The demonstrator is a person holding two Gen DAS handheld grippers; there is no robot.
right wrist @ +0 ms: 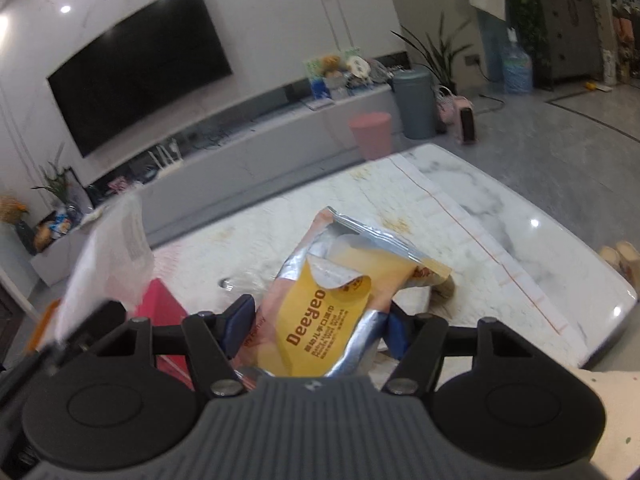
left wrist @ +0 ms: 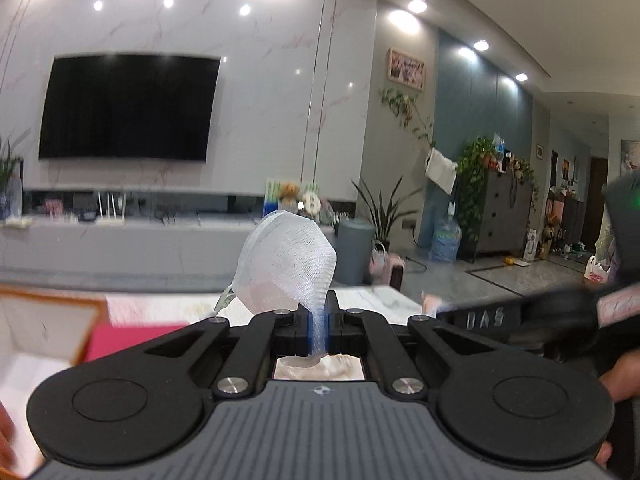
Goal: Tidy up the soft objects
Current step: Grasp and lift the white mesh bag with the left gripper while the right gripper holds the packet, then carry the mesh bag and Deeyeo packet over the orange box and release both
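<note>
Through left wrist view: left hand-held gripper (left wrist: 319,322) clamped tight on white mesh pouch (left wrist: 286,258), raised above bench (left wrist: 384,296). Through right wrist view: right hand-held gripper (right wrist: 316,326) gripping yellow wipes packet (right wrist: 320,312) between wide-set fingers, above marble bench (right wrist: 500,216).

Mesh pouch (left wrist: 286,264) between the left gripper (left wrist: 319,320) jaws, raised above the table (right wrist: 520,216). Wipes packet (right wrist: 320,312) between the right gripper (right wrist: 316,328) fingers, over the table. Box (left wrist: 40,320) to the left; television (left wrist: 128,106) on the wall behind
</note>
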